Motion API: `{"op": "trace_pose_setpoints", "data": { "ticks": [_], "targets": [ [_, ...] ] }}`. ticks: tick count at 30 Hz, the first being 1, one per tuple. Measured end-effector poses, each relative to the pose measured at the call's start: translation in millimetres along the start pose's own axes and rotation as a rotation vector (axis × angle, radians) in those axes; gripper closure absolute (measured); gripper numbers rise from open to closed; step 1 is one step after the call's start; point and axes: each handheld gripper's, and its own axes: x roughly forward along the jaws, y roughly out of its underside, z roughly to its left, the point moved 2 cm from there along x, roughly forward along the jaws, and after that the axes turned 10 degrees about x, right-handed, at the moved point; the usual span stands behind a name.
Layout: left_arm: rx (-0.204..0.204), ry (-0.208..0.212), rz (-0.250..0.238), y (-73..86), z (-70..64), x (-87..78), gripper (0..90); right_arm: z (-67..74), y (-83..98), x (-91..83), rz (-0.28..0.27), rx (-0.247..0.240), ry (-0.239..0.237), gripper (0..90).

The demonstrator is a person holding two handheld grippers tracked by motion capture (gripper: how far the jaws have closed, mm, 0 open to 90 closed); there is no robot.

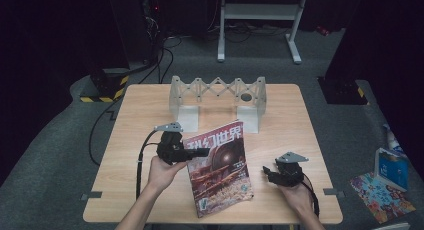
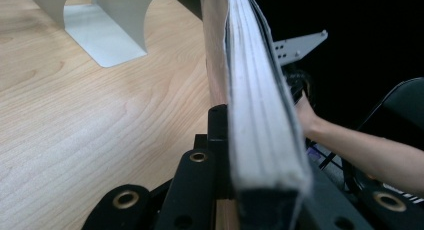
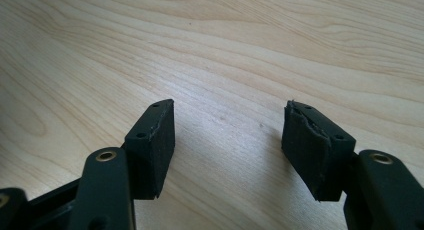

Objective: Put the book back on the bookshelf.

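While the left gripper clamps the magazine at its left edge, centre of the high view, the mag stands tilted up off the wooden surface, cover twd the camera, bottom edge low near the front rim. Likely it's held by that edge so it can be stood upright & slid into the grey expanding file rack just behind it, upper centre of frame. The right gripper sits lower right, apart from the mag, jaws spread w/ nothing between them; prob. freed up to steady or re-grip the far edge.

Left gripper view: the mag's page block runs up the middle of frame, pinched tight between the jaws at the bottom, so jaws are closed on it. Rack foot shows upper left, resting on the surface. The person's other forearm comes in at right.

Right gripper view: both black jaws rise from the bottom corners, wide apart, bare wood grain between & beyond them. The right pad looks chipped along its edge.
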Motion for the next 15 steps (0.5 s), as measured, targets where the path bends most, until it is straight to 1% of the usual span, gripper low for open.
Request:
{"op": "trace_pose_setpoints", "data": {
  "ticks": [4,8,10,15],
  "targets": [
    [0.017,-0.016,-0.002,-4.1,-2.1,-2.8,84.1,-0.6,2.5,2.3,-0.034,-0.001,-0.01,34.1],
    [0.026,-0.022,-0.009,-6.7,-3.9,-5.8,84.0,-1.8,8.1,4.5,-0.094,-0.003,-0.025,32.4],
    [0.028,-0.025,-0.008,-8.5,-4.3,-6.9,84.0,-1.8,8.3,4.9,-0.101,-0.006,-0.023,32.1],
    [0.053,-0.033,-0.018,-14.2,-7.4,-10.8,84.0,-1.6,8.7,5.1,-0.105,-0.005,-0.022,32.0]
  ]
}}
